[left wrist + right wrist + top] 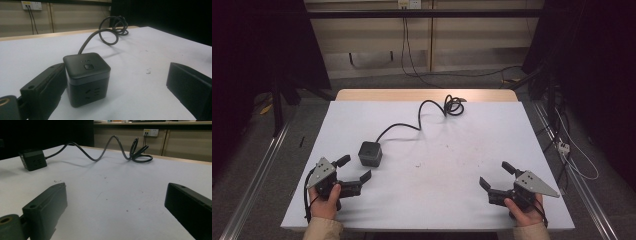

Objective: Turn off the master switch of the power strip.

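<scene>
A dark cube-shaped power socket (370,153) rests on the white table (452,150), left of centre; its black cable (422,117) runs back to a coil (454,106) near the far edge. My left gripper (354,168) is open just in front of the cube, near the table's front left. In the left gripper view the cube (86,77) sits between the wide jaws, close to the left one, with a button on top and socket holes on its front. My right gripper (496,175) is open at the front right, nothing between its jaws. The right gripper view shows the cube (33,159) far left and the coil (140,153).
The table's wooden far edge (427,94) borders a floor with loose cables (462,75). A wall outlet (150,132) sits on the back wall. Metal rails (257,175) run along both sides of the table. A white plug strip (563,146) lies on the floor at right.
</scene>
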